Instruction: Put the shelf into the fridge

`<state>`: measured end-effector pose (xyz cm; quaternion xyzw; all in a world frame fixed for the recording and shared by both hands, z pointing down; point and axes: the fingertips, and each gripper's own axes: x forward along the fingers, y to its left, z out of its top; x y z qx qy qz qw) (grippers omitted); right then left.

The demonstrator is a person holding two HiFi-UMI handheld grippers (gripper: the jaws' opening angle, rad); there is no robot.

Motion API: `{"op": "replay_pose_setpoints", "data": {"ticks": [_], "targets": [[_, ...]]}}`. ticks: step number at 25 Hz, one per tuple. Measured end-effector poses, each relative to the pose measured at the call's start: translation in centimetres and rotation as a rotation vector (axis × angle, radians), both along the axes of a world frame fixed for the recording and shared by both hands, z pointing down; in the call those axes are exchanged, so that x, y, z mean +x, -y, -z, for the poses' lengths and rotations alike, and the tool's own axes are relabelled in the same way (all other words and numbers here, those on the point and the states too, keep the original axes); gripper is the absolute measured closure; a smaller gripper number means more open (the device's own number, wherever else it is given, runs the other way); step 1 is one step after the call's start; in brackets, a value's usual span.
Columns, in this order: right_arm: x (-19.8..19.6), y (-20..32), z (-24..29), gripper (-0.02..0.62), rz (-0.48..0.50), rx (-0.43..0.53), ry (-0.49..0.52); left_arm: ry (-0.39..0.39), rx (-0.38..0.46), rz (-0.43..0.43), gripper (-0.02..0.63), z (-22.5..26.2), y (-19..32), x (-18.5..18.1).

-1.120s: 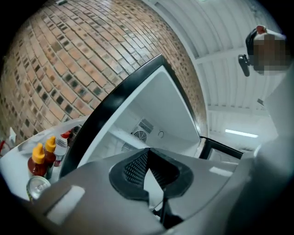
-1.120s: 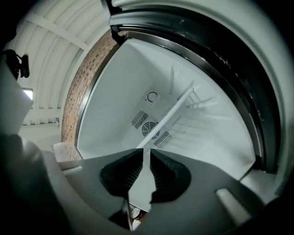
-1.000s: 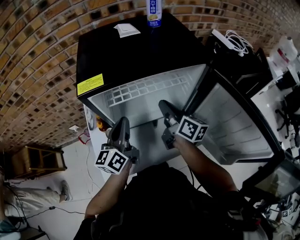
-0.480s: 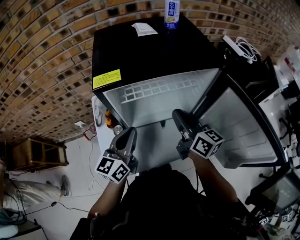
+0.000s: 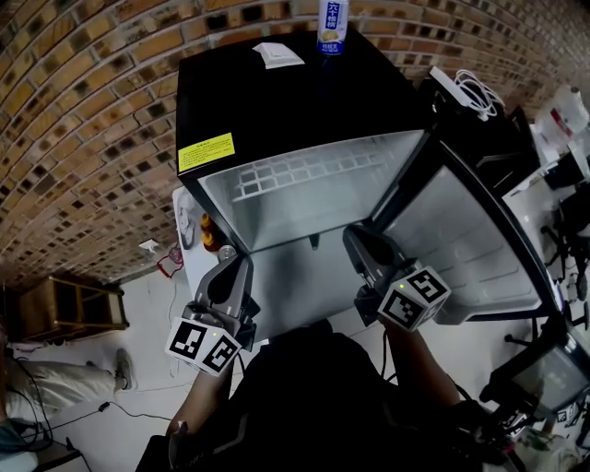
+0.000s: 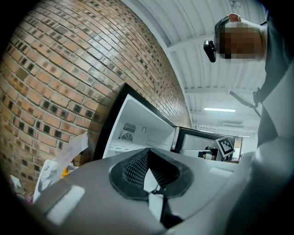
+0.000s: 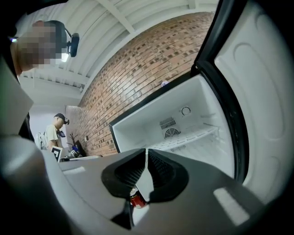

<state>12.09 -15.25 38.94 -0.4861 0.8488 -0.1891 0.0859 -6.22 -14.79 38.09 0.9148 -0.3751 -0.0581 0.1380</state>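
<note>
The black fridge (image 5: 277, 101) stands open, its door (image 5: 461, 249) swung to the right. A white wire shelf (image 5: 295, 175) lies flat inside near the back; it also shows as the shelf (image 6: 120, 147) and the shelf (image 7: 188, 140) in the gripper views. My left gripper (image 5: 230, 277) hangs in front of the opening's left side, shut with nothing in it; close up, the left gripper (image 6: 148, 151) has its pads together. My right gripper (image 5: 364, 249) hangs before the right side. The right gripper (image 7: 147, 151) is closing to a thin slit with nothing between the jaws.
A drink carton (image 5: 331, 26) and a white pad (image 5: 277, 54) sit on the fridge top. Cans (image 5: 207, 230) stand on the floor left of the fridge; a red can (image 7: 136, 200) shows below my right jaws. A power strip with cable (image 5: 466, 88) lies right. A person (image 7: 57, 131) stands far left.
Both grippers have drawn back from the fridge opening toward me. The shelf stays where it was inside.
</note>
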Motion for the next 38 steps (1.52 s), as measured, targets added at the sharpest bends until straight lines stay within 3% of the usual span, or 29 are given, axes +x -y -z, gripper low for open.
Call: {"op": "replay_pose_setpoints", "data": {"ticks": [7, 17, 22, 26, 38], "targets": [[1.1, -1.1, 1.1, 0.589, -0.014, 0.011, -0.047, 0.1, 0.043, -0.039, 0.606, 0.9, -0.8, 0.5], [1.5, -1.7, 1.4, 0.589, -0.01, 0.031, -0.122, 0.091, 0.081, -0.023, 0.606, 1.5, -1.0, -0.5], [1.3, -1.6, 1.8, 0.589, -0.025, 0.079, -0.225, 0.082, 0.055, -0.023, 0.606, 1.4, -0.9, -0.4], [1.3, -1.7, 1.8, 0.589, -0.017, 0.07, -0.184, 0.079, 0.015, -0.02, 0.606, 0.6, -1.0, -0.5], [0.9, -1.8, 3.0, 0.589, -0.019, 0.091, -0.126, 0.079, 0.018, -0.029, 0.606, 0.8, -1.5, -0.3]]}}
